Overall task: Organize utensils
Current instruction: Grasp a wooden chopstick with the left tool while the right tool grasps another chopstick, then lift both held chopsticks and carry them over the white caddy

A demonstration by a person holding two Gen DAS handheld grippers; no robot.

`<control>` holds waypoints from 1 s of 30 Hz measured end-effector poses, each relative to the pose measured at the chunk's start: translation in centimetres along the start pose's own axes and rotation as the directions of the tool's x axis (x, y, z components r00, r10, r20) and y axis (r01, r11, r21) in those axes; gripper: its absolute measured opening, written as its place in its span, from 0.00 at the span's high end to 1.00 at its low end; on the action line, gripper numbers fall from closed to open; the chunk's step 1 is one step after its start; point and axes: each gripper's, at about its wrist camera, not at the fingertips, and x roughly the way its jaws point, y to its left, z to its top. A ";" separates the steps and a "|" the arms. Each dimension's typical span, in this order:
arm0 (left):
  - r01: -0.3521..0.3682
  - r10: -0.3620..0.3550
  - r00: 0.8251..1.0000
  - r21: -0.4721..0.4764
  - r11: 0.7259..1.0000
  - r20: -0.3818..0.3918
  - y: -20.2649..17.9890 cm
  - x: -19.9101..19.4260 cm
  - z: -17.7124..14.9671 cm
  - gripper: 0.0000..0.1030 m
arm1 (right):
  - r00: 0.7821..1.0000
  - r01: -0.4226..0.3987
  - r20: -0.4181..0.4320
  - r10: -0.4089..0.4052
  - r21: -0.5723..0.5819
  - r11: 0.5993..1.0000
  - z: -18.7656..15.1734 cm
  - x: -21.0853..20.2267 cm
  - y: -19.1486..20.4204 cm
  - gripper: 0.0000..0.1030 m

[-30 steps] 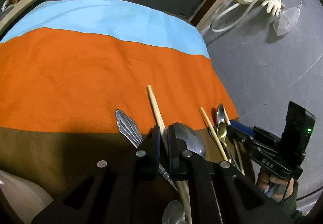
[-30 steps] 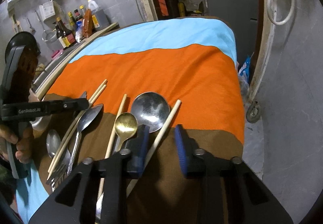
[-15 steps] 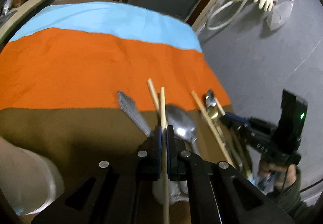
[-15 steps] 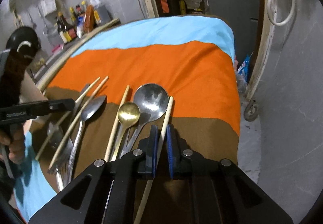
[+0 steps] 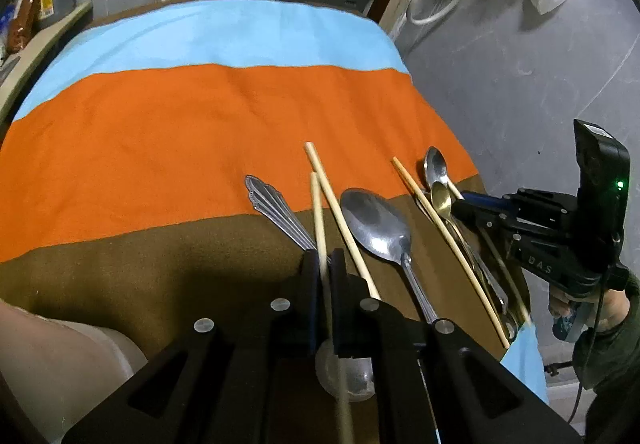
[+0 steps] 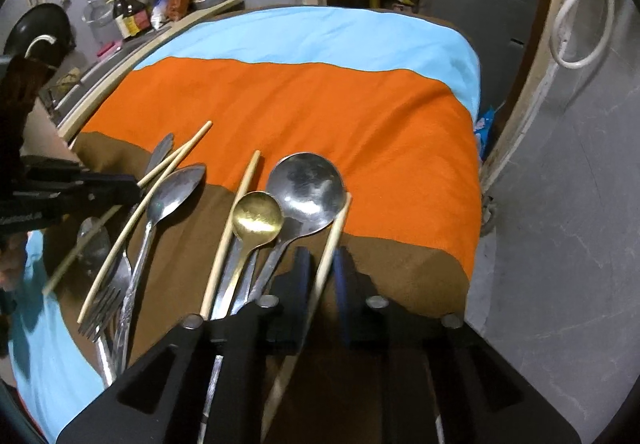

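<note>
— Left tool first: its two fingers are pressed together on a pale wooden chopstick, which runs up between them and sticks out well past the tips.

— And the right tool?

— Its fingers stand a little apart, with another pale wooden chopstick lying in the gap. I judge it unclamped; daylight shows on the right side of the stick.

— So what could go wrong?

— The left grip is narrow and far from the stick's tip, so I'd expect it to pivot or slide if swung fast. Its free end sits just beside a second wooden chopstick and a patterned steel handle, so a sideways move could knock them.

— On the right?

— Closing off-centre could flick the stick against the large round steel spoon it touches, and that could nudge the small brass spoon. Everything rests on a striped orange, brown and blue cloth over the counter, which could drag.
</note>
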 end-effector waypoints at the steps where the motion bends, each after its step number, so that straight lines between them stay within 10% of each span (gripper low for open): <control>1: 0.022 -0.021 1.000 -0.018 1.000 0.017 0.1 -0.2 -0.3 0.98 | 1.000 -0.005 0.008 0.005 0.015 1.000 -0.1 -0.2 -0.1 0.97; 9: 0.111 -0.107 0.972 -0.008 0.994 0.211 -0.5 -4.9 -2.2 0.98 | 0.986 -0.065 0.160 0.042 0.143 0.988 -2.6 -4.1 -0.8 0.97; 16: 0.168 -0.161 0.919 0.014 0.986 0.361 -1.3 -8.2 -3.6 0.98 | 0.933 -0.177 0.343 0.106 0.184 0.967 -4.1 -7.9 0.9 0.97; 21: 0.195 -0.181 0.856 0.022 0.980 0.485 -1.4 -11.7 -4.2 0.98 | 0.855 -0.275 0.486 0.182 0.127 0.953 -3.2 -9.7 3.8 0.97; 30: 0.123 -0.082 0.742 -0.015 0.992 0.665 1.6 -18.8 -3.8 0.98 | 0.647 -0.409 0.677 0.350 -0.078 0.909 1.9 -12.1 10.7 0.97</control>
